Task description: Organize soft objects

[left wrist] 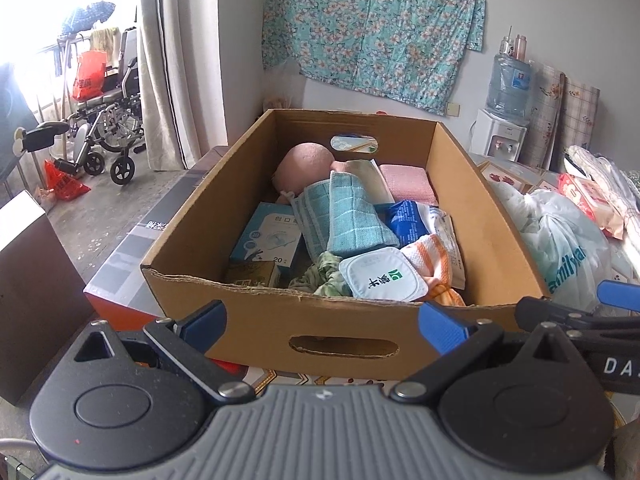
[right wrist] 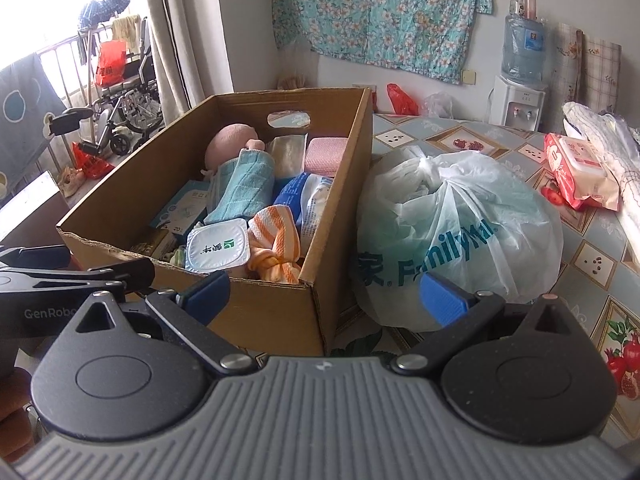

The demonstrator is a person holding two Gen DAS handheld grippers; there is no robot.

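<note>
I hold both claws wide open and empty: left gripper [left wrist: 324,322] near the cardboard box [left wrist: 256,312], right gripper [right wrist: 324,294] between its corner and the white plastic bag [right wrist: 460,216]. The teal towel [left wrist: 352,216] lies inside.

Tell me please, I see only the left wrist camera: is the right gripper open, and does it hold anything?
Observer: The right gripper is open and holds nothing; it hovers before the near right corner of the cardboard box.
Operator: The white bag beside the box is cut off for me. How does it sit?
Observer: The plastic bag is knotted at the top and leans against the box's right wall.
Operator: I see a red speck over the far rim. What is it?
Observer: A small red bag, behind the box, near the wall.
</note>
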